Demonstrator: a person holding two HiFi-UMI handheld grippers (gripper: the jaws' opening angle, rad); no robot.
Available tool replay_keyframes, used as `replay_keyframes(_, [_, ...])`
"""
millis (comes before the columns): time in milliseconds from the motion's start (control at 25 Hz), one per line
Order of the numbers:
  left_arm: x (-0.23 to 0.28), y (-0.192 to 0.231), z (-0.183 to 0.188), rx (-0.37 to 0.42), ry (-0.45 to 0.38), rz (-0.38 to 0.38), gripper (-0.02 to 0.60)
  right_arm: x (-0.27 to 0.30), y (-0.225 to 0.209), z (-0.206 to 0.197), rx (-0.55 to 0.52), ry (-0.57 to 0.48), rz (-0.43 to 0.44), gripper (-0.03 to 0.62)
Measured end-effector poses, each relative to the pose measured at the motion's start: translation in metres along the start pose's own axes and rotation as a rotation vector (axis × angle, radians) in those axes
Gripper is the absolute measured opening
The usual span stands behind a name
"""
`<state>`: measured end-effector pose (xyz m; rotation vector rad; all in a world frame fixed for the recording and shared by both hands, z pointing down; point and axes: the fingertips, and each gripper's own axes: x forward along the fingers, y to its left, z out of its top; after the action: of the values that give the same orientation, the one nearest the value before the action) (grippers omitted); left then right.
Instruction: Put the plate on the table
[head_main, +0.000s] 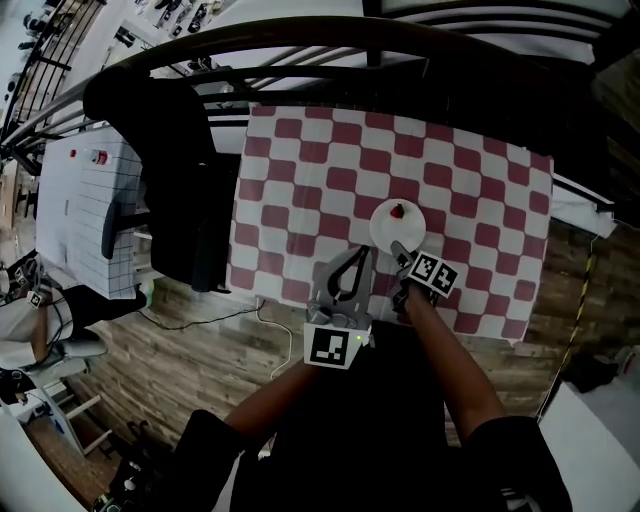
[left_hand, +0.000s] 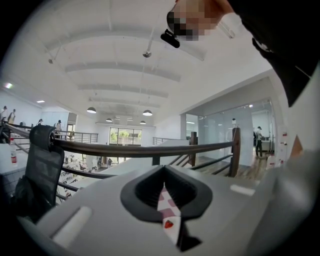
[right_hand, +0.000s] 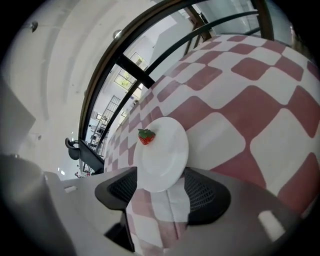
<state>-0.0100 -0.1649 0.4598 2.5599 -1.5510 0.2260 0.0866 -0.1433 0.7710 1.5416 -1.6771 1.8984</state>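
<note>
A white plate (head_main: 390, 232) (right_hand: 162, 155) lies flat on the red-and-white checked table (head_main: 480, 200), near its front edge. A small strawberry (head_main: 399, 210) (right_hand: 146, 136) sits at the plate's far rim. My right gripper (head_main: 401, 250) (right_hand: 160, 186) is open at the plate's near rim. The rim lies between the spread jaws and the pads stand clear of it. My left gripper (head_main: 357, 252) (left_hand: 167, 200) hovers just left of the plate, its fingers meeting at the tips with nothing held. Through the slit between them the strawberry (left_hand: 169, 224) shows.
A black office chair (head_main: 170, 170) stands against the table's left side, with a dark railing (head_main: 300, 40) behind. A white gridded unit (head_main: 85, 210) is further left. A cable (head_main: 200, 320) runs over the wood floor below the table's front edge.
</note>
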Motion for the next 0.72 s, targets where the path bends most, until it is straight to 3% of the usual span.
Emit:
replay_keyframes(320, [-0.017, -0.001, 0.003, -0.036, -0.012, -0.013, 0.009, -0.031, -0.002, -0.013, -0.128, -0.024, 0.012, 0.295])
replay_keyframes(720, [-0.043, -0.001, 0.011, -0.087, -0.036, -0.029, 0.009, -0.092, 0.061, -0.02, -0.313, -0.108, 0.104, 0.282])
